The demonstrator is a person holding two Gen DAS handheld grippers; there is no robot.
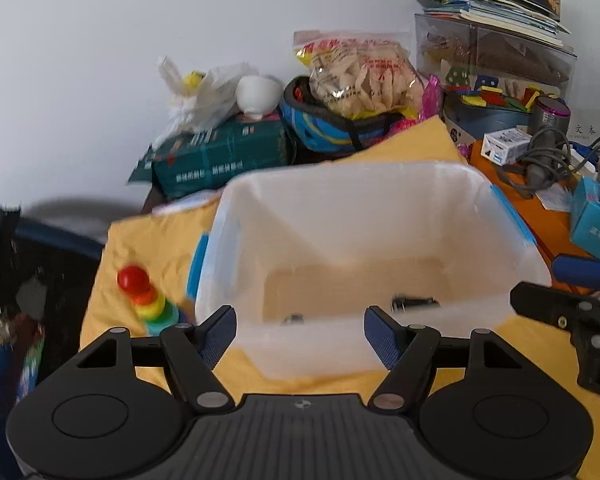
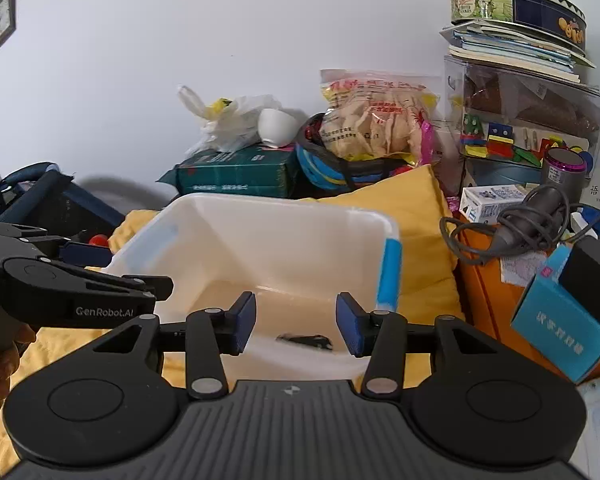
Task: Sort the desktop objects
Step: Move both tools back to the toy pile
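Left wrist view shows our left gripper [image 1: 300, 330] with jaws apart and empty over the white bin [image 1: 380, 200]. Our right gripper [image 2: 296, 322] is apart too. Small dark things [image 2: 305, 341] lie inside. We should lift away slowly, not bumping the bin.

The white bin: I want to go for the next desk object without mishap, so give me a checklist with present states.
1. Left gripper empty, blue pads apart: ok.
2. Right gripper empty, pads apart: ok.
3. White bin upright on the yellow cloth, top open: ok.
4. Small dark items lie on the bin floor: ok.
5. Stacking-ring toy stands outside the bin, unsorted: not ok.
6. What the dark items are: cannot tell, blurred.
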